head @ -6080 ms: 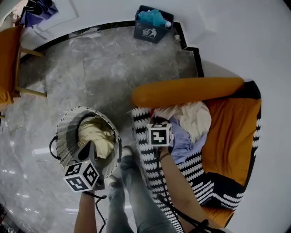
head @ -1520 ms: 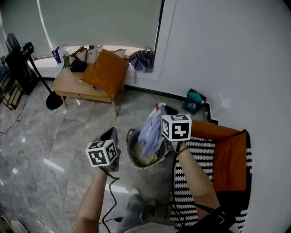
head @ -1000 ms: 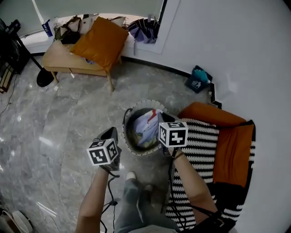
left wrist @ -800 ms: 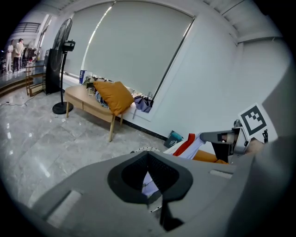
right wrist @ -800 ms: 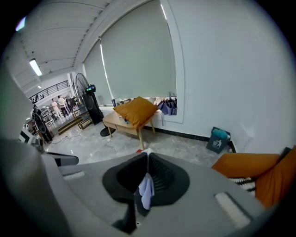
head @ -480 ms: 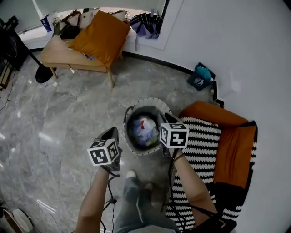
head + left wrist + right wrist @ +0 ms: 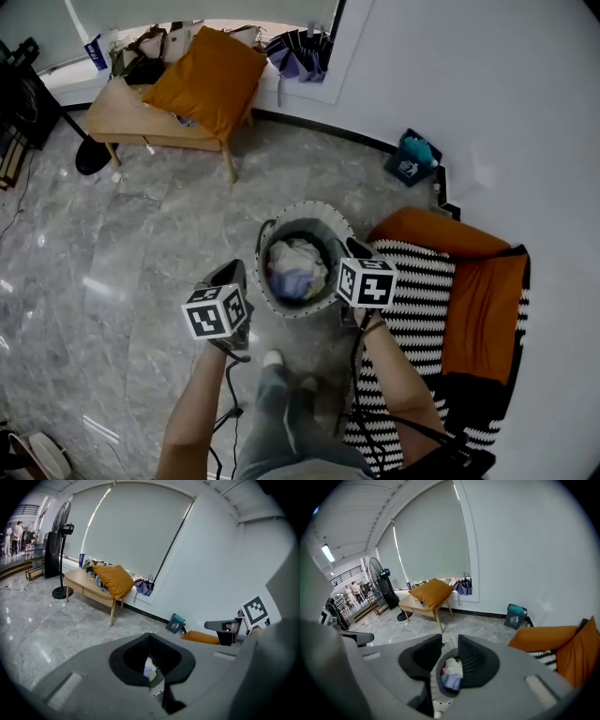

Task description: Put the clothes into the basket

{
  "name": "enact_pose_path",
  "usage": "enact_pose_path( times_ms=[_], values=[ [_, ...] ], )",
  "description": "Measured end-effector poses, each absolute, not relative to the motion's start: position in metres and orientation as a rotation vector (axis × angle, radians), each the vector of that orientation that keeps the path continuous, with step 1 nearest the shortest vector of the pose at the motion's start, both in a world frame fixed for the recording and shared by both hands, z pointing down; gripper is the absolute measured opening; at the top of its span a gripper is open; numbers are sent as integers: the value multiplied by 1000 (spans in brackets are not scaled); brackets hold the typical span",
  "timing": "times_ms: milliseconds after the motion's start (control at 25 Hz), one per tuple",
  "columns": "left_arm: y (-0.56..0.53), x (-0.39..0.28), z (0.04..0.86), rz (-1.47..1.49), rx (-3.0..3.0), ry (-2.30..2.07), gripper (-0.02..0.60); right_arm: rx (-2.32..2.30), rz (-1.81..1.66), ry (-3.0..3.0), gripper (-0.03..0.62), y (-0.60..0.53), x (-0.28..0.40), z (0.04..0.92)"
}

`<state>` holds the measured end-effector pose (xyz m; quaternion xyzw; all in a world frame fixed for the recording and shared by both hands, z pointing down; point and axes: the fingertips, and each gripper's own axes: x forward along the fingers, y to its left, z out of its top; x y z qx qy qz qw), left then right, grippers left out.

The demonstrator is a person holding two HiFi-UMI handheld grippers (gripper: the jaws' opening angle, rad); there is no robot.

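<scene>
In the head view a round woven basket [image 7: 309, 207] stands on the marble floor, with a white garment [image 7: 294, 254] and a lavender one [image 7: 294, 282] lying inside. My right gripper [image 7: 349, 247] hovers at the basket's right rim, jaws open, nothing between them. Through the gap between them in the right gripper view [image 7: 450, 642] the clothes [image 7: 451, 672] show below in the basket. My left gripper [image 7: 230, 273] hangs left of the basket, apart from it. Seen in the left gripper view, its [image 7: 150, 636] jaw tips meet with nothing held, and a sliver of cloth [image 7: 149, 670] shows behind them.
An orange armchair [image 7: 480, 309] with a black-and-white striped throw [image 7: 412, 309] stands right of the basket. A wooden bench [image 7: 117, 117] with an orange cushion [image 7: 206, 80] is at the back left, a blue waste bin [image 7: 411, 161] by the wall. The person's legs [image 7: 281, 412] are below the basket.
The lavender garment that hung from my right gripper has dropped into the basket. The right jaws have opened and the gripper has shifted slightly right. The left gripper stayed put.
</scene>
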<state>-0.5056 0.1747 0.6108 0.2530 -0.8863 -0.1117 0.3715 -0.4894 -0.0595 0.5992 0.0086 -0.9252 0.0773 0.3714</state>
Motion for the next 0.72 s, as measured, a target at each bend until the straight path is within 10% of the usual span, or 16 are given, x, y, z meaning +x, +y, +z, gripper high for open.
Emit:
enact_pose_path(
  times_ms=[720],
  values=[
    [142,-462,487,-244,775,-2424,-6,292,249,-2614,75,-151,-388,480]
  ],
)
